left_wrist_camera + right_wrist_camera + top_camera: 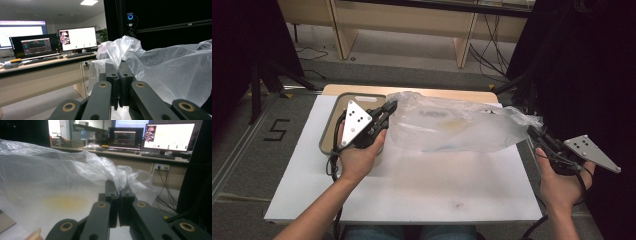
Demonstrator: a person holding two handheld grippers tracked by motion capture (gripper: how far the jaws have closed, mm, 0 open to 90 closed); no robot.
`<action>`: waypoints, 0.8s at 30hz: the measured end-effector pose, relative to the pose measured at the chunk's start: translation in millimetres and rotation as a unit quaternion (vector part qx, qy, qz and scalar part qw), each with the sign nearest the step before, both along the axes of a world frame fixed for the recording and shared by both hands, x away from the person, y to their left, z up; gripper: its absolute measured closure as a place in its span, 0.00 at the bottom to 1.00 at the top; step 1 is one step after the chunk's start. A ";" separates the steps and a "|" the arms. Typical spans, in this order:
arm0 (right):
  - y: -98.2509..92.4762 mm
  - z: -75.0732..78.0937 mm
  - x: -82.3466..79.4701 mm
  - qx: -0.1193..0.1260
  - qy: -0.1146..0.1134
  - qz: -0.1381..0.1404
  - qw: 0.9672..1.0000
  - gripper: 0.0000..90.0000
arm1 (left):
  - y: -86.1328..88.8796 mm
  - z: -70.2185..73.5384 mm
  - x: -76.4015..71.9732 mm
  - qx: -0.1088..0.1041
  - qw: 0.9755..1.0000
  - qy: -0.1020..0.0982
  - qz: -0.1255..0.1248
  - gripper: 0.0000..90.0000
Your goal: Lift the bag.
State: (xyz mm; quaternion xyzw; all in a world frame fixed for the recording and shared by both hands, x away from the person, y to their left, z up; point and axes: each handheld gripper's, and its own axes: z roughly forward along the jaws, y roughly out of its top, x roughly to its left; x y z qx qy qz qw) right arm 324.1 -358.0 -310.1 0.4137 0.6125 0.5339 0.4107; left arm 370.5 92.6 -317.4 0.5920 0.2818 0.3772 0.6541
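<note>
Both grippers pinch a clear plastic bag held stretched above the table.

The left gripper [389, 109] clamps the plastic bag [452, 127] at its left end, film bunched between the closed jaws; the right gripper [532, 131] is closed on its right corner. The bag spans between them over the white table [412, 190], beside a grey tray [328, 131].

White table top [412, 195], grey tray [328, 131], lit monitors [77, 38] on wooden desk [37, 66], floor cables [487, 55]

We've got our left gripper [388, 111] and right gripper [532, 131] both clamped tight, arms spread wide, hands level and apart.
</note>
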 end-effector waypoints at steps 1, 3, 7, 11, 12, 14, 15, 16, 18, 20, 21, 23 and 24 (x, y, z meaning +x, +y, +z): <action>0.1 0.4 -0.3 0.001 -0.001 0.000 1.000 0.98 | -0.1 0.5 -0.3 0.000 1.000 -0.001 -0.001 0.98; -0.2 1.2 -0.8 0.000 -0.003 -0.001 1.000 0.98 | -0.4 1.5 -1.4 0.000 1.000 -0.002 -0.002 0.98; -0.9 3.3 -2.2 0.001 -0.007 -0.002 1.000 0.98 | -0.8 4.9 -3.7 -0.003 1.000 -0.007 -0.004 0.98; -0.8 5.4 -3.4 0.002 -0.011 -0.001 1.000 0.98 | -1.3 7.5 -4.9 -0.004 1.000 -0.011 -0.006 0.98; -0.7 5.8 -3.6 0.003 -0.011 -0.002 1.000 0.98 | -1.4 7.8 -5.1 -0.004 1.000 -0.012 -0.006 0.98; -0.9 6.5 -3.9 0.003 -0.013 -0.002 1.000 0.98 | -1.5 8.3 -5.4 -0.005 1.000 -0.012 -0.007 0.98; -1.1 6.9 -4.1 0.003 -0.013 -0.002 1.000 0.98 | -1.5 8.5 -5.5 -0.006 1.000 -0.012 -0.007 0.98; -1.2 7.3 -4.3 0.004 -0.013 -0.002 1.000 0.98 | -1.2 8.9 -5.6 -0.005 1.000 -0.013 -0.006 0.98; -1.5 8.2 -4.5 0.004 -0.015 -0.002 1.000 0.98 | -1.2 9.4 -5.7 -0.007 1.000 -0.014 -0.006 0.98; -1.5 8.7 -4.4 0.005 -0.016 -0.002 1.000 0.98 | -0.9 9.5 -5.2 -0.008 1.000 -0.013 -0.005 0.98; -1.5 8.7 -4.1 0.005 -0.017 -0.002 1.000 0.98 | -0.7 9.2 -4.6 -0.007 1.000 -0.013 -0.004 0.98; -1.5 8.1 -3.1 0.004 -0.015 -0.002 1.000 0.98 | -0.2 8.0 -2.5 -0.007 1.000 -0.011 -0.002 0.98; -1.3 7.5 -2.4 0.005 -0.013 -0.003 1.000 0.98 | 0.1 7.2 -1.3 -0.006 1.000 -0.009 0.000 0.98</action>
